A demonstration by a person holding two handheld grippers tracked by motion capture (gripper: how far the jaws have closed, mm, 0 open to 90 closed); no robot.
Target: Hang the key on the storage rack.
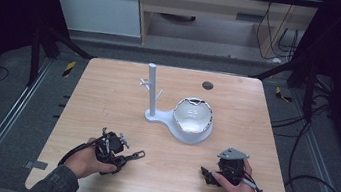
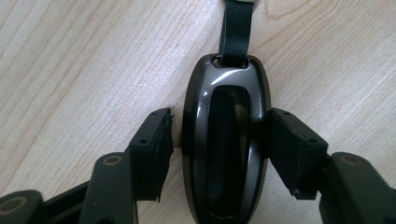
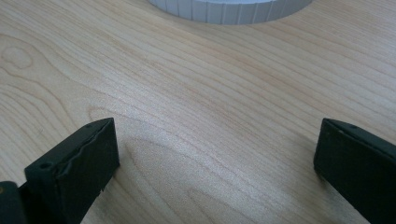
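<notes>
the left gripper (image 2: 219,140) has its fingers (image 2: 292,149) around a dark key fob (image 2: 226,140) lying on the wooden surface (image 1: 108,92) — one touching, the other just shy — while the right gripper (image 3: 215,158), fingers apart, waits near the white stand (image 1: 154,91), the lift not yet made.

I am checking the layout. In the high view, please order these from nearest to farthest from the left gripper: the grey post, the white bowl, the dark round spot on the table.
1. Grey post, centre of the table.
2. White bowl, right of the post.
3. Dark round spot, near the far edge.
</notes>
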